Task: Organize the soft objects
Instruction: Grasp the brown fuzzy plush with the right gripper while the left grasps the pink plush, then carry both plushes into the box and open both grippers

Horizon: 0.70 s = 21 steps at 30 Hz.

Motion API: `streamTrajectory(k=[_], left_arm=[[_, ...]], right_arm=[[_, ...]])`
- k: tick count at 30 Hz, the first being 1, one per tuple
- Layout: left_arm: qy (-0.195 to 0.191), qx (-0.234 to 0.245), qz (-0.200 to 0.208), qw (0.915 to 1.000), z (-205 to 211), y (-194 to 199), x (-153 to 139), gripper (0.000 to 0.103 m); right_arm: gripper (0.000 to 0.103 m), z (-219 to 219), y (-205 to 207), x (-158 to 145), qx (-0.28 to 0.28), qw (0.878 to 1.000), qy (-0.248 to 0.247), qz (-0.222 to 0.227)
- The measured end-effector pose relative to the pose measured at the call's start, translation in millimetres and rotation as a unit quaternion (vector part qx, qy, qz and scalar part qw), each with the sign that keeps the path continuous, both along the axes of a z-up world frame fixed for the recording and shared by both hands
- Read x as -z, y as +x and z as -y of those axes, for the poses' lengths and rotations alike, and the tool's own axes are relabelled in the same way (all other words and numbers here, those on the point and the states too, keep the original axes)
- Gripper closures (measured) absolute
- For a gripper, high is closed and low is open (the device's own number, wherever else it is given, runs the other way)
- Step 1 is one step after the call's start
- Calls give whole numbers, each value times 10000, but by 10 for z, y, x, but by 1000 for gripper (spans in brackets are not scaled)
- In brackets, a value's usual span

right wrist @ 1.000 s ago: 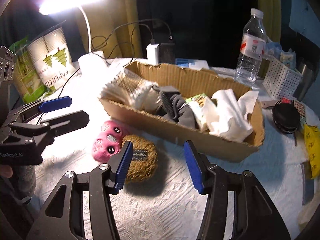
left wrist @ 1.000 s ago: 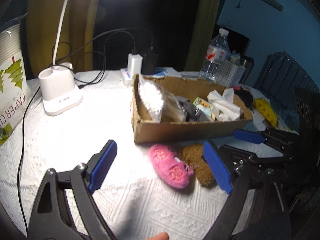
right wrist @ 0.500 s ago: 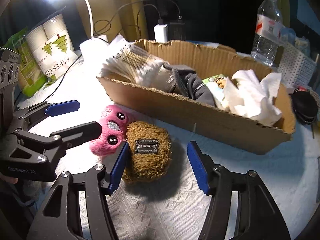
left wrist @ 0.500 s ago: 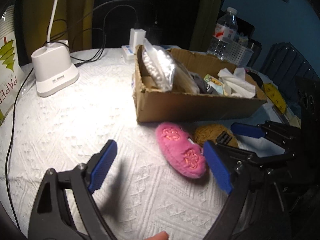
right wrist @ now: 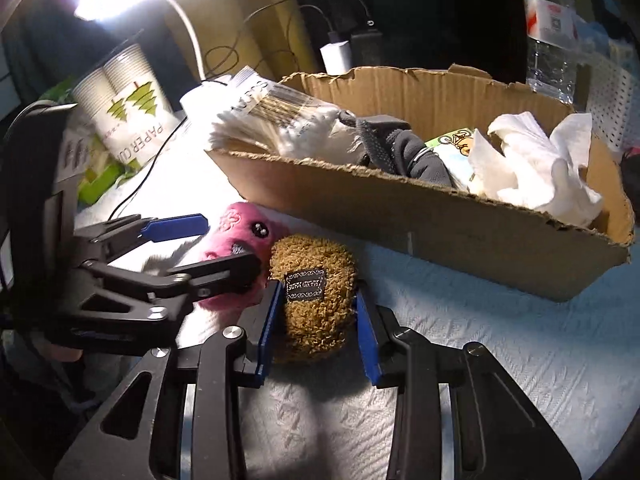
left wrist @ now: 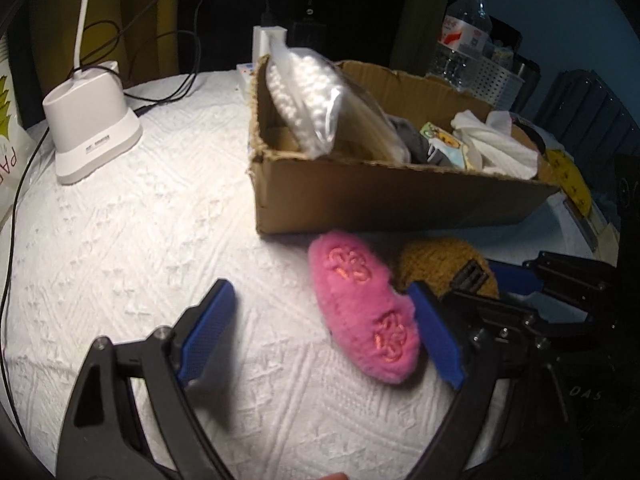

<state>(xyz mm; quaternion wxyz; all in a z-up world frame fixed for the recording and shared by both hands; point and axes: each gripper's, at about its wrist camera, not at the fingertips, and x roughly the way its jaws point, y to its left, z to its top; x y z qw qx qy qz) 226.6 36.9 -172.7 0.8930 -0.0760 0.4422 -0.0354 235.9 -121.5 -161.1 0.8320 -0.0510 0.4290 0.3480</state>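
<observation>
Across the white textured bench (left wrist: 120, 240), a torn cardboard box (right wrist: 440, 216) lies at the far side, holding a bag of cotton swabs (left wrist: 312, 92), dark fabric (right wrist: 404, 152) and crumpled white tissue (right wrist: 536, 164). Near its front wall, a pink plush toy (left wrist: 364, 312) and a brown plush toy (right wrist: 316, 300) sit touching, pink on the left. Left claw (left wrist: 320, 336): spread wide, right pad just beside the pink toy's right edge, left pad well apart from it. Right claw (right wrist: 316, 332): narrowed around the brown toy, both blue pads (right wrist: 266, 330) against its sides.
</observation>
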Motion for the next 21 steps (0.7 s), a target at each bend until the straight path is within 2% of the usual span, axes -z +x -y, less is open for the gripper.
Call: streamTrajectory(k=[3, 4, 8, 9, 11, 21], left_arm=[[236, 42, -24, 9997, 98, 31, 15, 16], [288, 81, -14, 9996, 129, 31, 13, 20], [256, 298, 36, 9992, 247, 4, -24, 52], [281, 303, 42, 9991, 280, -2, -33, 57], [367, 266, 72, 9989, 327, -16, -55, 59], [115, 426, 181, 9989, 524, -291, -222, 61]], right_arm=[[66, 78, 2, -13, 15, 9999, 132, -47], [66, 99, -4, -14, 31, 9999, 146, -41], [66, 271, -36, -33, 184, 9995, 238, -14], [66, 316, -44, -31, 218, 9994, 257, -15], [66, 400, -77, -37, 281, 9991, 311, -14], [66, 755, -298, -89, 491, 9980, 408, 37]])
